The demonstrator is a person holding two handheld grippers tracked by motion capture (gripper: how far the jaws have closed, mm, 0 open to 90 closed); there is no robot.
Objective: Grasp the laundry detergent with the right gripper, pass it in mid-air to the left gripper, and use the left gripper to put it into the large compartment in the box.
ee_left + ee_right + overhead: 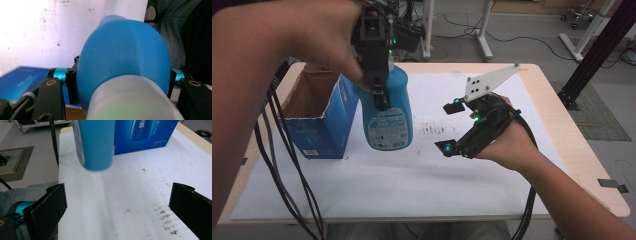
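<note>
A blue bottle (pixel 387 115) with a pale label hangs upright above the white sheet, just right of an open blue cardboard box (pixel 319 120). My left gripper (pixel 379 97) comes down from above and is shut on the bottle's upper part. In the left gripper view the bottle (pixel 122 55) bulges between the jaws, with its white cap nearest the camera. My right gripper (pixel 449 127) lies low over the middle of the sheet, open and holding nothing. In the right gripper view the bottle's base (pixel 96 145) floats ahead of the open gripper (pixel 120 205), in front of the box (pixel 147 135).
A white sheet (pixel 412 180) covers the wooden table and has dark specks (pixel 432 129) near its middle. Black cables (pixel 287 165) trail over the table's left front edge. The box stands with its top flaps open. Table legs and a black frame stand beyond the far edge.
</note>
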